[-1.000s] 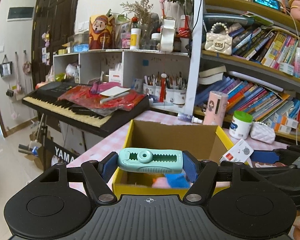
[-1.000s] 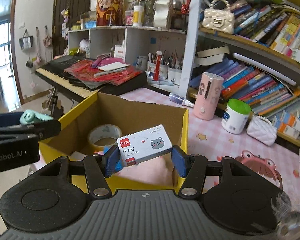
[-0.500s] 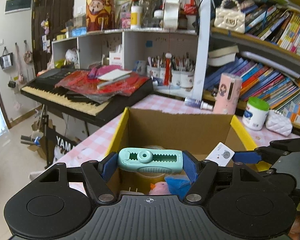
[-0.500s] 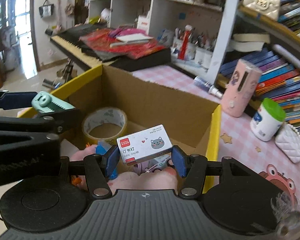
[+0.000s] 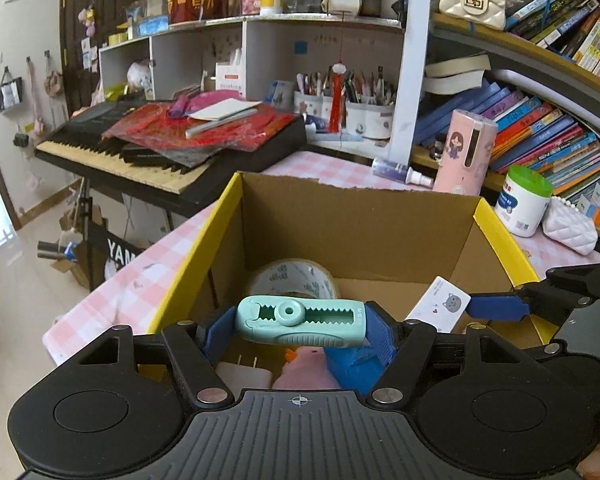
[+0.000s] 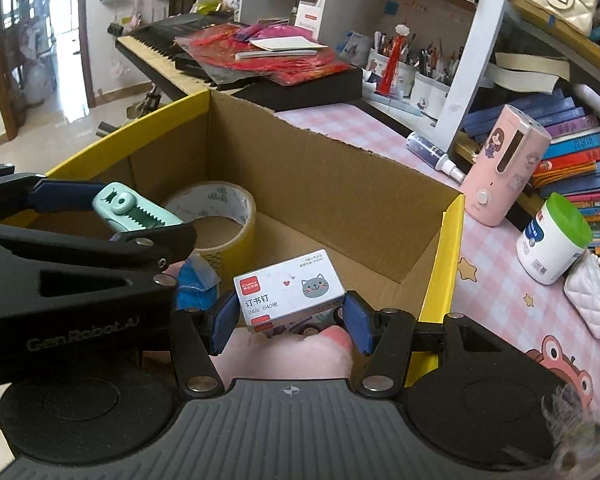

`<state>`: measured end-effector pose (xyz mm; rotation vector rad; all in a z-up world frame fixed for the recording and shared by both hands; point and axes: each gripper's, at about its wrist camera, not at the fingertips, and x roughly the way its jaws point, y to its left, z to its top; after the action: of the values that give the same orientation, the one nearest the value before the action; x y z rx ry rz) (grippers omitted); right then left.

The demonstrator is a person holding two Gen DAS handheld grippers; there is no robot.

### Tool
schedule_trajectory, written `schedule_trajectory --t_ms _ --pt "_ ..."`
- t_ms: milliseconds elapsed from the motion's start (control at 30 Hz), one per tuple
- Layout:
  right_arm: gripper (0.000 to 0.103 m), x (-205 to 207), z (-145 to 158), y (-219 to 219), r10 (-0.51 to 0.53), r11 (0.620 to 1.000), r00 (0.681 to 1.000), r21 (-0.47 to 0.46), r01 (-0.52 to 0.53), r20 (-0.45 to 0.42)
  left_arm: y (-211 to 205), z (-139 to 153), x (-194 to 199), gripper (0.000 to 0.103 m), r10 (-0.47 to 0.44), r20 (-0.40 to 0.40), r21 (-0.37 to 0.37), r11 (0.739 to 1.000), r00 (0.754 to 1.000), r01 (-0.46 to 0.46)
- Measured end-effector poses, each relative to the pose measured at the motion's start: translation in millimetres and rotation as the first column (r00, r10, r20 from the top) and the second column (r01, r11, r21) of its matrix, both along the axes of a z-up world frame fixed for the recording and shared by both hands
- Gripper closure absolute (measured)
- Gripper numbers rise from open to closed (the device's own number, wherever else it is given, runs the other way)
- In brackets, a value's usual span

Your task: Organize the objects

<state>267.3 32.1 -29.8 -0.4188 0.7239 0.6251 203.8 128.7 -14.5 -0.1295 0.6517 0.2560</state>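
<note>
Mid-drop, both loads over the box. Left gripper clamped on the mint clip; right gripper pinching the staple box above the pink toy, beside the tape roll. Next, likely: lower, then part jaws clear of each other.

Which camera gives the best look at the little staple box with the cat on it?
The right wrist view: the staple box sits centred in the right gripper, label and cat facing the camera. The left wrist view shows it small, tilted, at the side.

Free box floor beyond tape roll
</note>
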Motion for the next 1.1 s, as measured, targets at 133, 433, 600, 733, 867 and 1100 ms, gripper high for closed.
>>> schedule_trajectory --t_ms 133,433,600,733,867,1100 --pt "0.048 0.8 0.1 -0.1 0.007 1.000 1.000 -0.004 -0.007 -0.002 -1.4 1.3 -3.0 0.032 0.000 0.012 -0.001 1.000 1.000 0.000" --pt "0.046 -10.1 8.9 -3.2 -0.016 0.999 1.000 0.044 0.016 0.012 -6.2 23.3 -23.7 0.022 -0.012 0.124 0.013 1.000 0.992 0.010" --pt "0.029 -31.0 24.6 -11.7 -0.071 0.993 0.995 0.105 0.063 0.075 -8.5 33.8 -41.2 0.019 -0.021 0.177 0.019 1.000 0.984 0.018" --pt "0.019 -52.4 34.2 -19.5 -0.136 0.983 0.982 0.142 0.118 0.130 -7.3 37.2 -57.5 0.017 -0.018 0.200 0.011 1.000 0.980 0.016" --pt "0.017 -74.1 38.3 -26.2 -0.200 0.973 0.962 0.155 0.172 0.188 -4.7 36.9 -74.3 0.016 -0.019 0.206 0.003 1.000 0.978 0.019" --pt "0.016 -107.4 36.2 -31.5 -0.283 0.953 0.942 0.168 0.253 0.183 -4.7 34.2 -105.5 0.016 -0.040 0.206 -0.004 0.999 0.978 0.042"
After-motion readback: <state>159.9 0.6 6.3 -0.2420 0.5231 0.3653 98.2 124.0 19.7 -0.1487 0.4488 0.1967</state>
